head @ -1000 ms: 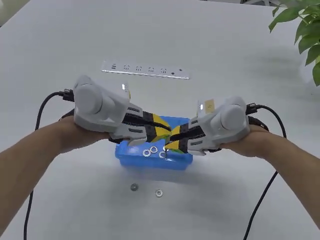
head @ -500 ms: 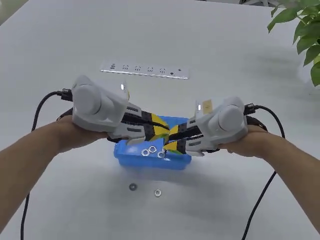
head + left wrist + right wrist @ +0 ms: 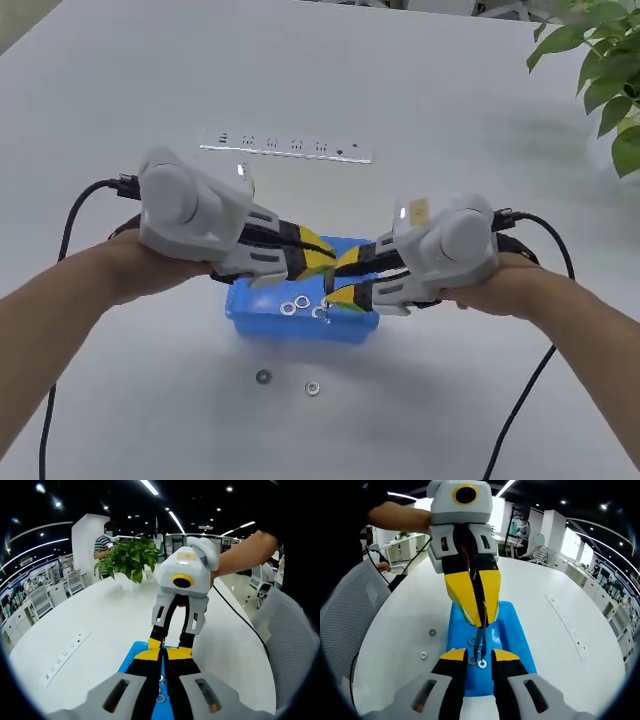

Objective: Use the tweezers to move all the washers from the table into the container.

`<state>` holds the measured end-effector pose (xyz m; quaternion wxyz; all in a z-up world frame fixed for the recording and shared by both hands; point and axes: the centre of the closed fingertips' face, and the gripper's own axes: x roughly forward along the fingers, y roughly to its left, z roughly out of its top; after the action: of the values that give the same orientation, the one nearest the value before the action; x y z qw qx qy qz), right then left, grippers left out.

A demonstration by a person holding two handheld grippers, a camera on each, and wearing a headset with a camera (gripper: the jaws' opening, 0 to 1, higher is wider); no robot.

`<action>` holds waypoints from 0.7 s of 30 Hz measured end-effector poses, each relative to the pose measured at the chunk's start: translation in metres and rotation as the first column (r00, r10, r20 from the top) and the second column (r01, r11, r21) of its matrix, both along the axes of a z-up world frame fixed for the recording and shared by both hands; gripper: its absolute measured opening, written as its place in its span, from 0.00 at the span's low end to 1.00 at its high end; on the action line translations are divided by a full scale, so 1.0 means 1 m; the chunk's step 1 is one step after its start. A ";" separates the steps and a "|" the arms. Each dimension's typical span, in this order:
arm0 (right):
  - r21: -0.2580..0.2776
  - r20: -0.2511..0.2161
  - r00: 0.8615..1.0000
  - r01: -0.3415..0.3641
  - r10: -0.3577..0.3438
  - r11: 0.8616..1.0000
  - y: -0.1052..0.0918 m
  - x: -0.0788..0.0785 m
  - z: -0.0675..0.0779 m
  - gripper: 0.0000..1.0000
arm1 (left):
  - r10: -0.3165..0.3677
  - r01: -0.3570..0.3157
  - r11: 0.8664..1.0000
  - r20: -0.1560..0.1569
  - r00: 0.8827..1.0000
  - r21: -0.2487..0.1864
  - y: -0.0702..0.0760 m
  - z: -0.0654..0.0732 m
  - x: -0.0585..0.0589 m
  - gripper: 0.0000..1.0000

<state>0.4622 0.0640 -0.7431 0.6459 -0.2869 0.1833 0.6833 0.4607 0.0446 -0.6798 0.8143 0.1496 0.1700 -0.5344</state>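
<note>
Tabletop: plain white. Container: solid blue. Washers: silver. Left tongs and right tongs: pale grey housings, black arms, yellow tips. Tweezers: dark. Cables: black. Power strip: white, dark sockets. Plant: green.

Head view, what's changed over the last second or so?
Nothing has visibly moved. The slight shift of the whole picture is the camera's. The left gripper and right gripper stay with their tongs tip to tip over the blue container. The three washers inside it lie as before, and the two washers in front of it are still on the table.
</note>
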 end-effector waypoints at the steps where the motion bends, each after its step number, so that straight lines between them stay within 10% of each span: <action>1: 0.003 -0.005 1.000 0.005 -0.005 1.000 -0.001 -0.001 0.002 0.21 | 0.001 -0.001 1.000 0.000 1.000 -0.001 0.000 0.001 0.000 0.05; 21: 0.017 -0.026 0.996 0.091 -0.090 0.996 -0.020 -0.016 0.023 0.41 | -0.001 0.001 1.000 0.018 1.000 0.008 0.004 0.022 -0.015 0.05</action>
<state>0.4465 0.0439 -0.7205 0.6763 -0.2638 0.1982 0.6586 0.4457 0.0489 -0.6581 0.8150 0.1578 0.1648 -0.5326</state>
